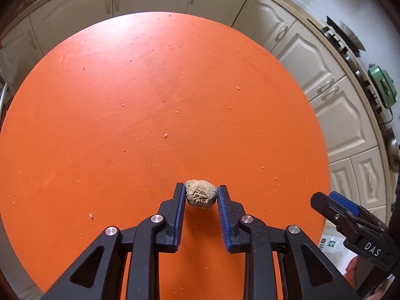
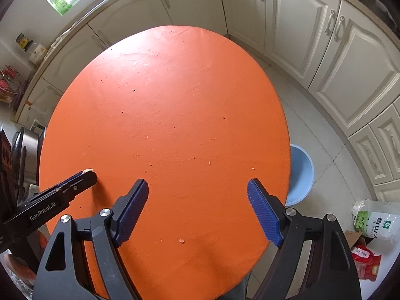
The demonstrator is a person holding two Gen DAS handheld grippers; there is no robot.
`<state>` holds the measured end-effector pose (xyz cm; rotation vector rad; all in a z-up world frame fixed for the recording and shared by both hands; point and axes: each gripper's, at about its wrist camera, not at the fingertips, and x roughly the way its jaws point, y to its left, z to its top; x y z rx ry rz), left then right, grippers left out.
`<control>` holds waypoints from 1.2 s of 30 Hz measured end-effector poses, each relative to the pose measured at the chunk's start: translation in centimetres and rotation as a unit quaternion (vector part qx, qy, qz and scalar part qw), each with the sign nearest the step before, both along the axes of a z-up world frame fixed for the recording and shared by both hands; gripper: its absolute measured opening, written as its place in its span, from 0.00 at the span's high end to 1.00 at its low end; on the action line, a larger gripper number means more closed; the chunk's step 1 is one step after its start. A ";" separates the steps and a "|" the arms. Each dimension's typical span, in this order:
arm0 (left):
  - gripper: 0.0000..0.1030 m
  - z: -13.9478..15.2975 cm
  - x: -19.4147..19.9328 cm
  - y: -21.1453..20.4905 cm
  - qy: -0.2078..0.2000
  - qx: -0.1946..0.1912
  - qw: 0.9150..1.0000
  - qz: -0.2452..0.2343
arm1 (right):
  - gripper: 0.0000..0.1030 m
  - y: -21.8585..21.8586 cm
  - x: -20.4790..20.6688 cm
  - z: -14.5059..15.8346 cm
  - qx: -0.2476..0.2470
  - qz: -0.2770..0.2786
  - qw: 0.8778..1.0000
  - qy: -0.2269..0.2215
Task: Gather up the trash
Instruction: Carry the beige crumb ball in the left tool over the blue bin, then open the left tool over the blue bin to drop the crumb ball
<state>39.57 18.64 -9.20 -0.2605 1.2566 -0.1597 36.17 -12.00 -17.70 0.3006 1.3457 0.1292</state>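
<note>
A crumpled brown paper ball (image 1: 200,195) lies on the round orange table (image 1: 150,100), near its front edge. My left gripper (image 1: 201,189) is shut on it, with a blue pad against each side. The right wrist view shows that gripper from the side (image 2: 86,177), and a sliver of the ball (image 2: 89,170) peeks past its tip. My right gripper (image 2: 197,187) hangs open above the table (image 2: 175,100), nothing between its fingers. In the left wrist view it (image 1: 332,202) stands to the right, at the table's edge.
Small crumbs (image 1: 165,135) dot the tabletop. A light blue basin (image 2: 301,172) stands on the floor just right of the table. Bags (image 2: 375,222) lie on the floor at the lower right. Cream cabinets (image 2: 312,37) ring the room.
</note>
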 end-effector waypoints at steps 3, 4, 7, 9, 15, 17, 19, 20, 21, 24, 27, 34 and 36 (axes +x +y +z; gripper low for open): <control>0.79 0.6 0.2 -2.3 -0.010 0.010 1.000 -0.013 | 0.19 -0.2 -0.2 0.1 0.005 0.001 1.000 -0.002; 0.79 0.8 0.1 -2.8 -0.013 0.013 1.000 -0.017 | 0.19 -0.4 -0.4 0.1 0.006 0.000 1.000 -0.003; 0.79 1.6 0.0 -4.4 -0.024 0.023 0.999 -0.036 | 0.19 -1.2 -0.9 0.2 0.008 -0.008 1.000 -0.005; 0.79 2.0 -0.2 -6.0 -0.032 0.033 0.998 -0.052 | 0.19 -2.1 -1.2 0.2 0.008 -0.017 1.000 -0.004; 0.79 3.4 -0.9 -11.9 -0.051 0.060 0.991 -0.111 | 0.19 -6.1 -2.5 0.7 0.006 -0.056 0.998 -0.010; 0.79 3.8 -1.1 -14.3 -0.059 0.070 0.987 -0.133 | 0.19 -7.7 -2.8 0.8 -0.001 -0.070 0.997 -0.011; 0.79 4.2 -1.3 -17.1 -0.066 0.078 0.982 -0.160 | 0.19 -9.5 -3.3 1.0 -0.009 -0.086 0.996 -0.012; 0.79 4.4 -1.4 -18.5 -0.068 0.080 0.979 -0.173 | 0.19 -10.6 -3.6 1.0 -0.010 -0.095 0.995 -0.013; 0.79 4.5 -1.5 -19.9 -0.071 0.080 0.977 -0.186 | 0.19 -11.6 -3.9 1.1 -0.011 -0.105 0.994 -0.013; 0.79 4.6 -1.6 -24.1 -0.081 0.087 0.968 -0.219 | 0.19 -15.2 -5.1 0.9 -0.013 -0.145 0.989 -0.014; 0.79 4.4 -1.6 -27.9 -0.085 0.087 0.960 -0.254 | 0.19 -18.9 -6.6 0.6 -0.009 -0.185 0.983 -0.011; 0.79 1.7 0.6 -36.2 -0.073 0.089 0.941 -0.319 | 0.19 -26.4 -9.7 -1.1 -0.015 -0.265 0.964 0.014; 0.79 0.6 1.5 -38.7 -0.066 0.091 0.937 -0.331 | 0.19 -27.8 -10.2 -1.7 -0.017 -0.279 0.960 0.021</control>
